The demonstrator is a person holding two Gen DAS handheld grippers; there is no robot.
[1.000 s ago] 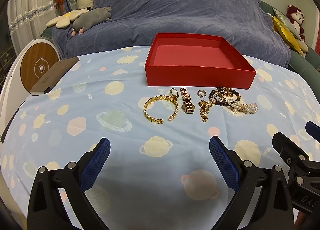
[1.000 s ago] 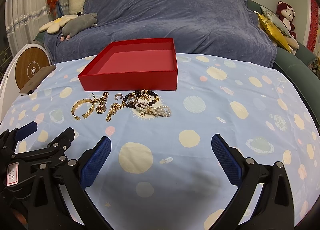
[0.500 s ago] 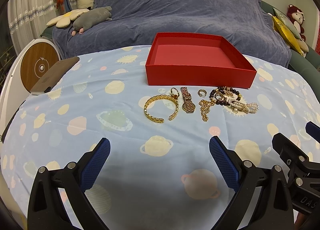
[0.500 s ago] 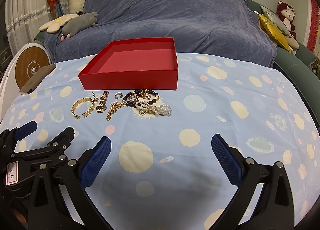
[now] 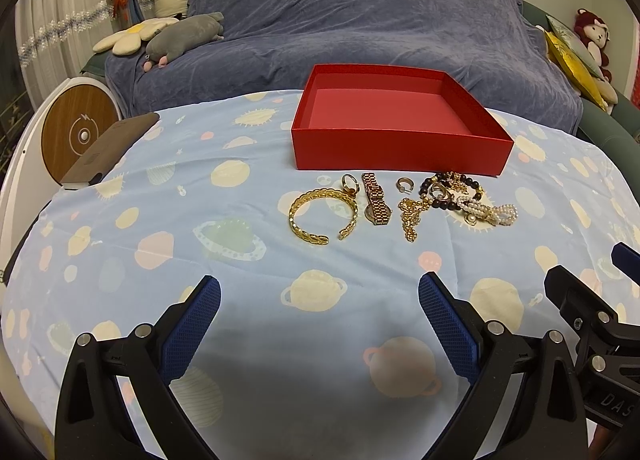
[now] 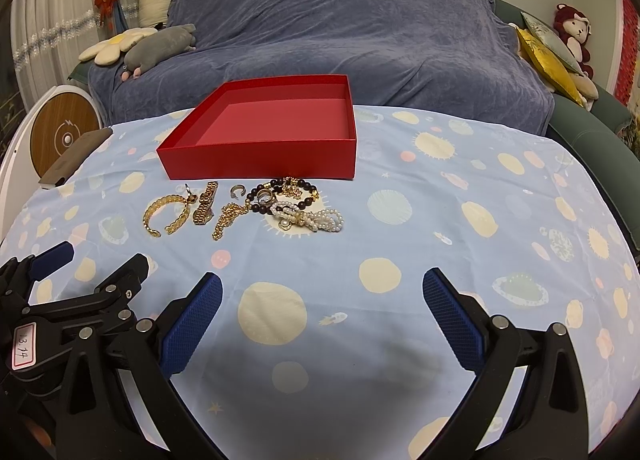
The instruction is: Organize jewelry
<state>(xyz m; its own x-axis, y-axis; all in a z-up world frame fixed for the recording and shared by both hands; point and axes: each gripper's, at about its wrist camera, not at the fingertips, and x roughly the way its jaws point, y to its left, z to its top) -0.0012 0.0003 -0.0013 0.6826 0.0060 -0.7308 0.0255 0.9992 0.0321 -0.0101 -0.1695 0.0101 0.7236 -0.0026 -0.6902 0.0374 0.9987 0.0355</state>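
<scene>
Left gripper [image 5: 319,312], right gripper [image 6: 322,308]: hovering side by side low over the tablecloth [image 5: 160,228], fingers spread wide, gripping nothing. Jewelry [image 5: 400,204]: lying ahead, just before the red box [image 5: 400,150].

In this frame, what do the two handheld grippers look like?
Both match: black angular frames with silver bolt heads and two blue fingers with cross-hatched pads. The left gripper carries a white paper tag handwritten "13.14"; the right gripper shows partial embossed letters "DAS". No cables, hands or sleeves visible.
</scene>
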